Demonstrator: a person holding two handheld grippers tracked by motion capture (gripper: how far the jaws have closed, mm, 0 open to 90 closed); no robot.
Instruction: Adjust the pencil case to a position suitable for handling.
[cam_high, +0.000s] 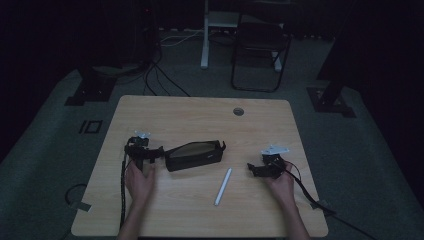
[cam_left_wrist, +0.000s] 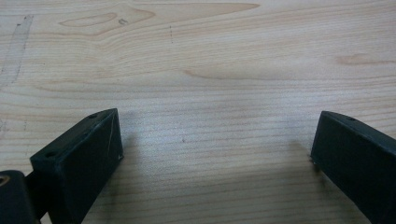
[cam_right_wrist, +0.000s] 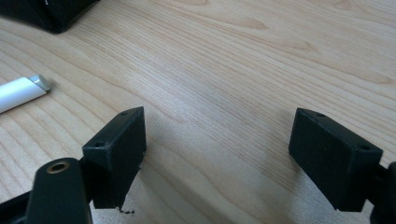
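Dim room, wooden bench (cam_high: 200, 115). Black pouch (cam_high: 194, 155) open, white pen (cam_high: 223, 186) untouched beside it. Left tongs (cam_high: 159, 152) and right tongs (cam_high: 251, 167) both apart, empty; packing likely unstarted.

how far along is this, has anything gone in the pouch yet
Barely begun, it seems. Done: the black pouch lies open-topped on the table, nothing visibly inside. In hand: nothing; the left gripper sits open beside the pouch's end, and the right gripper is open over bare wood. Left: the white pen lies loose between them, probably to be picked up.
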